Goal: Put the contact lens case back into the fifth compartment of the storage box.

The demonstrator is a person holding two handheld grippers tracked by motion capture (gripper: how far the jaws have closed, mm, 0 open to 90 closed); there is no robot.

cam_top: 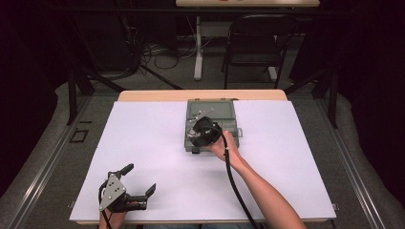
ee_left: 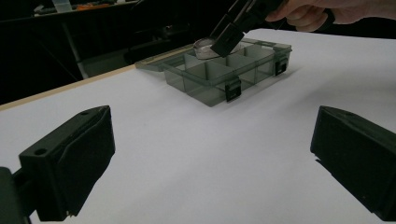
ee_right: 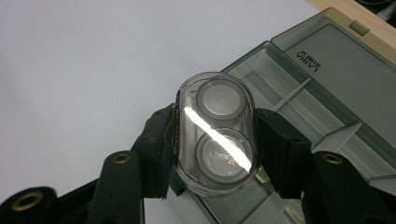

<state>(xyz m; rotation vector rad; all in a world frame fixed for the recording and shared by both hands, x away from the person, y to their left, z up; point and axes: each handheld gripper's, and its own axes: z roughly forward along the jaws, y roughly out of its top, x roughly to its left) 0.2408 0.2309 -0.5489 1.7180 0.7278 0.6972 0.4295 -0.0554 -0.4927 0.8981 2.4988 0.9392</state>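
A smoky grey compartment box (cam_top: 212, 109) lies open on the white table sheet, its lid (ee_right: 334, 70) folded back. My right gripper (cam_top: 197, 134) hangs just over the box's near-left compartments, shut on a clear oval case (ee_right: 215, 133) that holds two silver coin cells. The case sits upright between the black pads (ee_right: 161, 140), gripped on both long sides. From the left gripper view, the right gripper (ee_left: 229, 39) and the case (ee_left: 203, 46) hover above the box (ee_left: 219, 77). My left gripper (cam_top: 141, 179) rests near the table's front left, jaws wide open and empty (ee_left: 210, 154).
The white sheet (cam_top: 157, 143) covers nearly the whole table, with a wooden strip (cam_top: 200, 95) along the far edge. A black chair (cam_top: 258, 43) and a table leg (cam_top: 198, 52) stand beyond it. The right gripper's cable (cam_top: 234, 181) trails along the forearm.
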